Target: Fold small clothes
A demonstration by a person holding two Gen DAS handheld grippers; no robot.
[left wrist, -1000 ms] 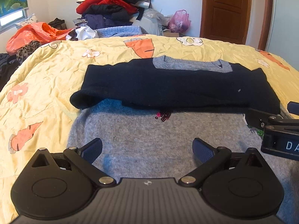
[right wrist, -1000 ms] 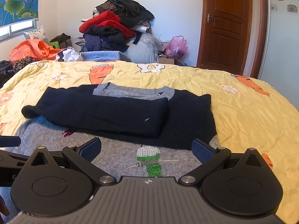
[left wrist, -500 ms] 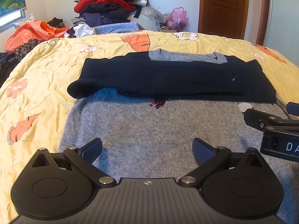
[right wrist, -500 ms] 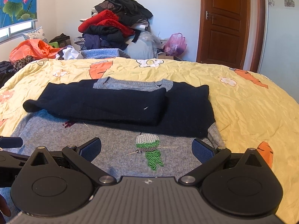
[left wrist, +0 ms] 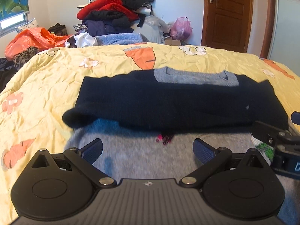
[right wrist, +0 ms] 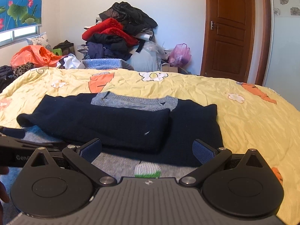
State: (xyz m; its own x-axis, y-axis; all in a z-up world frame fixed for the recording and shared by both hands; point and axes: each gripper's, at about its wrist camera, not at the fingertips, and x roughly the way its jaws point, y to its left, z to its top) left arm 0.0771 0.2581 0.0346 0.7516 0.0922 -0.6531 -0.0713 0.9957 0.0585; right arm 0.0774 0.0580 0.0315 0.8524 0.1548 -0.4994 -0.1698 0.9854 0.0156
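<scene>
- Left tongs [left wrist: 148, 151]: spread wide, blue pads far apart, nothing between them. They hang over the grey body of the sweater [left wrist: 142, 161]; contact with the cloth cannot be told, the near fabric is blurred.
- Right tongs [right wrist: 147, 151]: also spread wide, gripping nothing. They sit low over the sweater's near part, above a green and white sequin patch [right wrist: 147, 170].
- Each pair of tongs shows at the edge of the other's view, side by side.
- Sweater: lies flat on the bed [right wrist: 253, 123], which has a yellow quilt with carrot and flower prints. Both navy sleeves [right wrist: 105, 125] are folded across the chest, 1 over the other; grey collar at the far edge.
- Pink sequins [left wrist: 165, 138] peek from under the sleeve edge.
- Behind the bed: pile of clothes [right wrist: 120, 31], orange bag [right wrist: 31, 56], wooden door [right wrist: 228, 31].
</scene>
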